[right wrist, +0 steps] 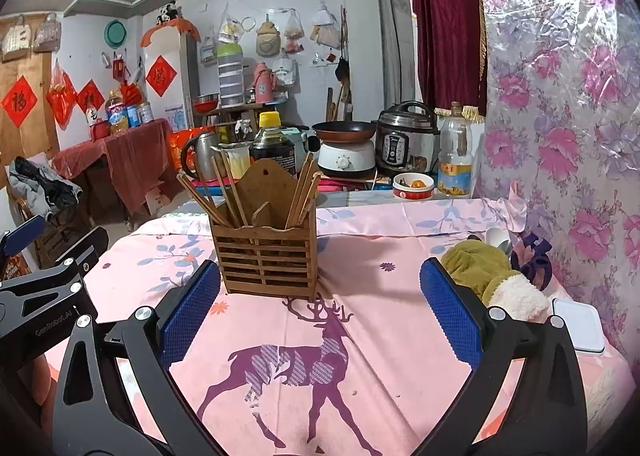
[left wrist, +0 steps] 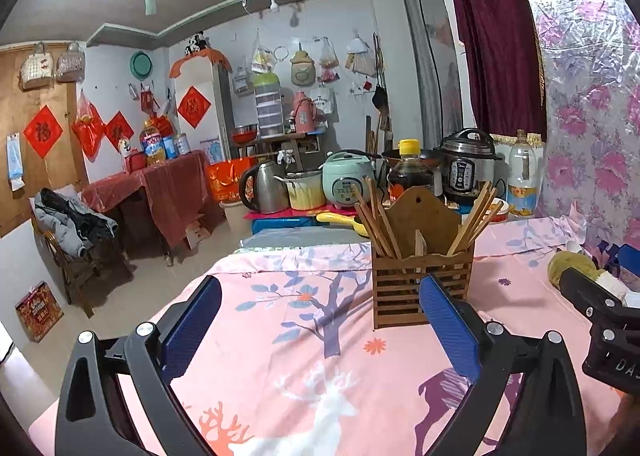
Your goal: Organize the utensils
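Pink deer-print cloth covers the counter (right wrist: 360, 336), where a slatted wooden holder (right wrist: 266, 256) of chopsticks (right wrist: 228, 191) stands centred ahead of the left tool (left wrist: 320, 320) and right tool (right wrist: 320, 308), both spread wide and empty; any pickup likely needs a slow, level, centred approach.

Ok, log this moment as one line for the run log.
left claw: open, empty | right claw: open, empty | chopsticks: in both compartments of wooden holder | holder: upright on pink cloth
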A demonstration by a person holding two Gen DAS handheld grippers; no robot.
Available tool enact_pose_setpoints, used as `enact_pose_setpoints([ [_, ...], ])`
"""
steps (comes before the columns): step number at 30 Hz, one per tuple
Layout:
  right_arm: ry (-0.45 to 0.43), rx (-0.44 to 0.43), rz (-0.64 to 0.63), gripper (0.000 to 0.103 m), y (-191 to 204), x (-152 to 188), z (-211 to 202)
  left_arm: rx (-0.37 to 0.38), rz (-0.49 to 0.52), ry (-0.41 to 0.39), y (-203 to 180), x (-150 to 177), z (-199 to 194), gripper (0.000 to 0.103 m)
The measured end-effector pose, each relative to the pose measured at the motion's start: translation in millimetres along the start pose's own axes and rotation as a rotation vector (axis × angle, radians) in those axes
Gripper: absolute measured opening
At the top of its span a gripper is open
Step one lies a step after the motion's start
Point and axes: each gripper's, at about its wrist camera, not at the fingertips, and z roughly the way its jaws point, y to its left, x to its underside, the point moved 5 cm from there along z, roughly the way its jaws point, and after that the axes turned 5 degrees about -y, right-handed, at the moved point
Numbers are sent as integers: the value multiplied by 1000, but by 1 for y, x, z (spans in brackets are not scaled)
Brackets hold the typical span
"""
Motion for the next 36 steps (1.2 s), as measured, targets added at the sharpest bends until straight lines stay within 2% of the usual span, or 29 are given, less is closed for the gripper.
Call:
enact_pose_setpoints([
  [10,3,6,-28,97,4,2,0,24,-32,51,2,5,8,97],
  [13,0,12,-42,97,6,2,0,6,-30,47,3,5,8,97],
  [36,-8,18,-59,97,7,2,0,10,-30,59,3,5,10,97],
])
